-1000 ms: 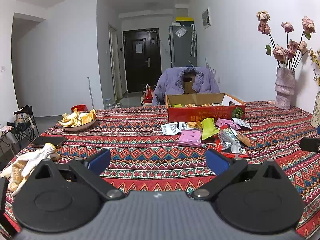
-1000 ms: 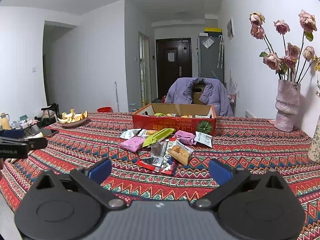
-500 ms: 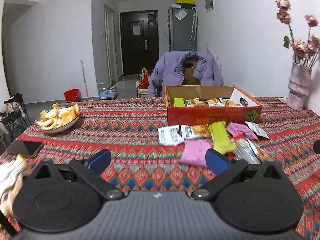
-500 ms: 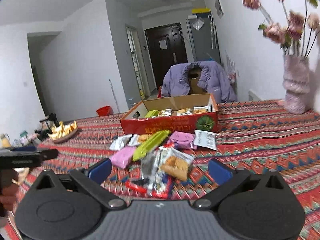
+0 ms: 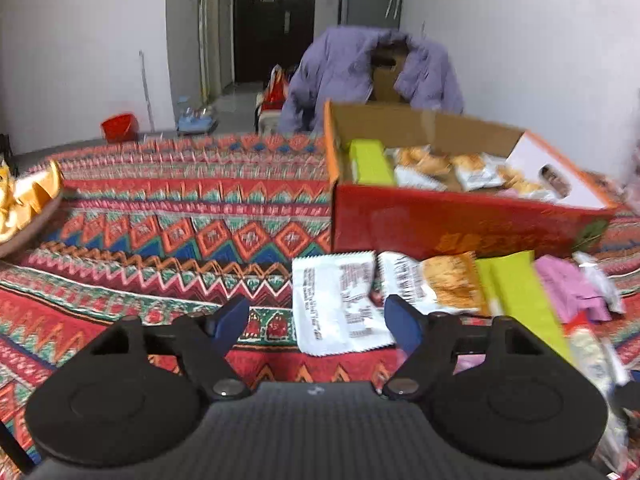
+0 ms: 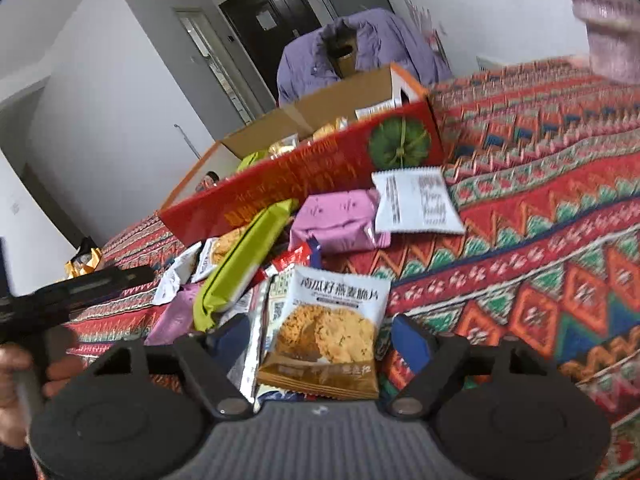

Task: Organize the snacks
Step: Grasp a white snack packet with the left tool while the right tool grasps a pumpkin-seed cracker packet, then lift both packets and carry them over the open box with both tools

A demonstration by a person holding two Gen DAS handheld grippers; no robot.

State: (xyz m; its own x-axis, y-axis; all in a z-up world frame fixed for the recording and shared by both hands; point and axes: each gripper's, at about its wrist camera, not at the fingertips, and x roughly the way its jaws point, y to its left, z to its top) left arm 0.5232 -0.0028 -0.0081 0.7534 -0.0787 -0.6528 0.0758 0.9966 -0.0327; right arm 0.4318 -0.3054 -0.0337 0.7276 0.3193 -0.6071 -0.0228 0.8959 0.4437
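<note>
A pile of snack packets lies on the patterned tablecloth in front of a red cardboard box (image 5: 440, 224) (image 6: 304, 176) that holds more snacks. My left gripper (image 5: 318, 320) hangs low over a white printed packet (image 5: 340, 304). Its jaws are closing with the packet between them, and the pads do not press on it. My right gripper (image 6: 320, 340) is closing around a white-and-brown oat crisp packet (image 6: 328, 328) without touching it. A long green packet (image 6: 240, 268) (image 5: 516, 292), a pink packet (image 6: 336, 220) and another white packet (image 6: 416, 200) lie nearby.
A plate of orange peels (image 5: 24, 208) sits at the table's left. A chair draped with a purple jacket (image 5: 372, 64) stands behind the box. A pink vase (image 6: 608, 20) is at the far right. A hand holds the left gripper's black body (image 6: 60, 292).
Both grippers have come forward and down to the snack pile, and both pairs of jaws have narrowed. The right view has tilted. A packet now lies between each pair of fingers.
</note>
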